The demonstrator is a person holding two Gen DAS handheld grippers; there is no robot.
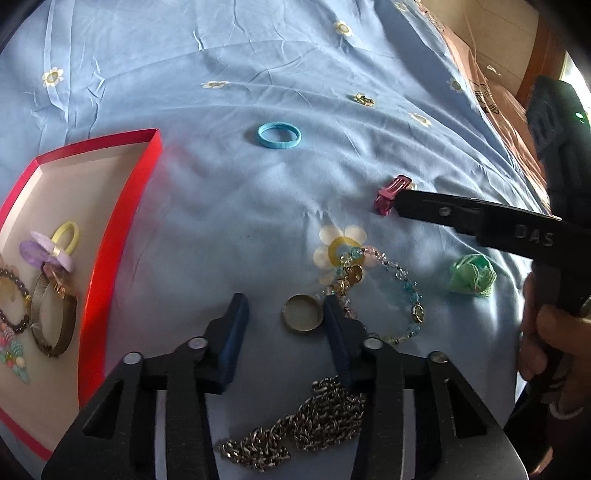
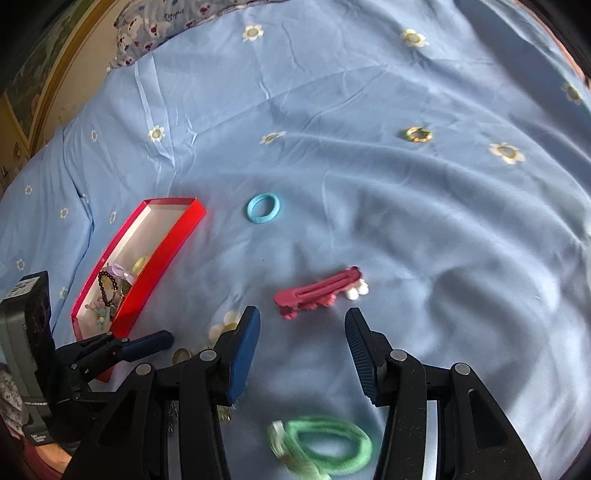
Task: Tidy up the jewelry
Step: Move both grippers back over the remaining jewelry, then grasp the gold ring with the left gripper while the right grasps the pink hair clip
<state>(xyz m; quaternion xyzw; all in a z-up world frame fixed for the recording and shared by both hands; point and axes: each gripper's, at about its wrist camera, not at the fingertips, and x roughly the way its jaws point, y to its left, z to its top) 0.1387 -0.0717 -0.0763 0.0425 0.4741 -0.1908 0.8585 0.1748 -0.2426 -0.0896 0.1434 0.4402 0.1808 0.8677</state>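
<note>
A red box (image 1: 122,229) with several pieces inside lies at the left on the blue sheet; it also shows in the right wrist view (image 2: 162,251). My left gripper (image 1: 284,314) is open and empty, low over a brass ring (image 1: 302,313), with a beaded bracelet (image 1: 384,291) beside it and a silver chain (image 1: 310,424) under it. My right gripper (image 2: 303,325) is open, just short of a pink hair clip (image 2: 317,291); its finger reaches the pink hair clip (image 1: 388,195) in the left wrist view. A green hair tie (image 2: 325,439) lies below it.
A light blue hair tie (image 1: 279,134) lies mid-sheet, also in the right wrist view (image 2: 263,207). A small gold ring (image 2: 418,134) lies farther off. A brown cardboard box (image 1: 491,74) sits at the bed's right edge. A patterned pillow (image 2: 155,26) is at the far left.
</note>
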